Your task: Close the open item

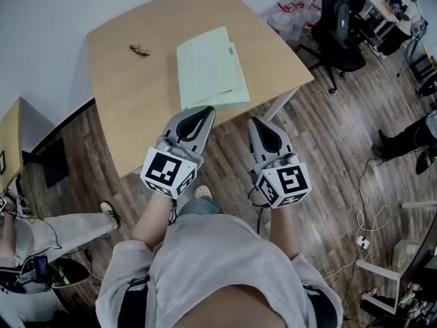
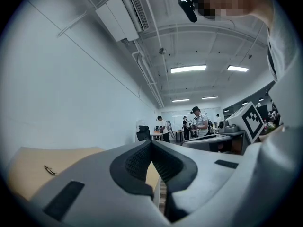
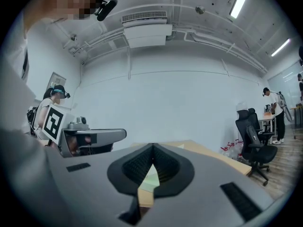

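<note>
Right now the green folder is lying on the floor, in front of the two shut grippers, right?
No, not the floor. The green folder lies on the wooden table, in front of the left gripper and the right gripper, both shut. The head view shows it.

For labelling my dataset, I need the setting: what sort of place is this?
Most likely a shared office or lab workroom: a wooden table, black office chairs, ceiling strip lights, and other people at desks farther back.
</note>
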Demonstrator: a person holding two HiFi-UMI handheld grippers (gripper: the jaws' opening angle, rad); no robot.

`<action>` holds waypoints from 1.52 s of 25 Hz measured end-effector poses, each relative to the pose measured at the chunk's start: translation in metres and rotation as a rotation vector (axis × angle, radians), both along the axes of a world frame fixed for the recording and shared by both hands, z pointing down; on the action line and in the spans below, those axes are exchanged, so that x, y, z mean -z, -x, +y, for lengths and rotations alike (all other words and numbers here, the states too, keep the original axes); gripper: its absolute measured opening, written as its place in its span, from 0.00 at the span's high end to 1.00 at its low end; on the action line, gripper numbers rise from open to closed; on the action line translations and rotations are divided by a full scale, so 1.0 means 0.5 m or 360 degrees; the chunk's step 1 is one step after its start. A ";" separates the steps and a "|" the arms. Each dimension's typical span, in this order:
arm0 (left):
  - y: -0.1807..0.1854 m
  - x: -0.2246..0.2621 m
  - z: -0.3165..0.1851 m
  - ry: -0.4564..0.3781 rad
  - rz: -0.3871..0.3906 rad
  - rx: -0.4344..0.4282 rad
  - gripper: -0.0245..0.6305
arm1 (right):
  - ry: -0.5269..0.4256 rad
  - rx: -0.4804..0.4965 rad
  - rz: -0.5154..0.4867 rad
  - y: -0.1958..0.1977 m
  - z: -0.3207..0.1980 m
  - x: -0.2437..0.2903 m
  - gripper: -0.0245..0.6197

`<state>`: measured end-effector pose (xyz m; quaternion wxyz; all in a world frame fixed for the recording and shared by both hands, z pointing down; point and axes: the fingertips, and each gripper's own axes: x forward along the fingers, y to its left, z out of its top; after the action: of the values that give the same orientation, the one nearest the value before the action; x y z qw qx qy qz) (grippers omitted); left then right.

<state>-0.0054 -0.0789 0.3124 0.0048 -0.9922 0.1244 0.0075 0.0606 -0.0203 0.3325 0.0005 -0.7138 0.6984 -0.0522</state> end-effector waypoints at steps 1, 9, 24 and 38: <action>-0.006 -0.001 -0.012 -0.0002 0.0001 -0.0010 0.94 | -0.0001 -0.0007 0.0002 -0.005 -0.013 0.000 0.95; -0.030 -0.004 -0.095 -0.0012 0.0017 -0.0068 0.94 | -0.0015 -0.0056 -0.0004 -0.025 -0.097 -0.003 0.95; -0.093 -0.017 -0.195 0.0019 0.0018 -0.0026 0.94 | 0.0011 -0.0028 0.0018 -0.098 -0.197 -0.010 0.95; -0.227 -0.007 -0.277 0.0020 0.0037 0.0215 0.94 | 0.0028 0.0233 0.0050 -0.247 -0.312 0.000 0.95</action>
<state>0.1082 -0.2176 0.3157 -0.0023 -0.9814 0.1913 0.0180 0.1840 -0.1760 0.3323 -0.0205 -0.6615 0.7482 -0.0470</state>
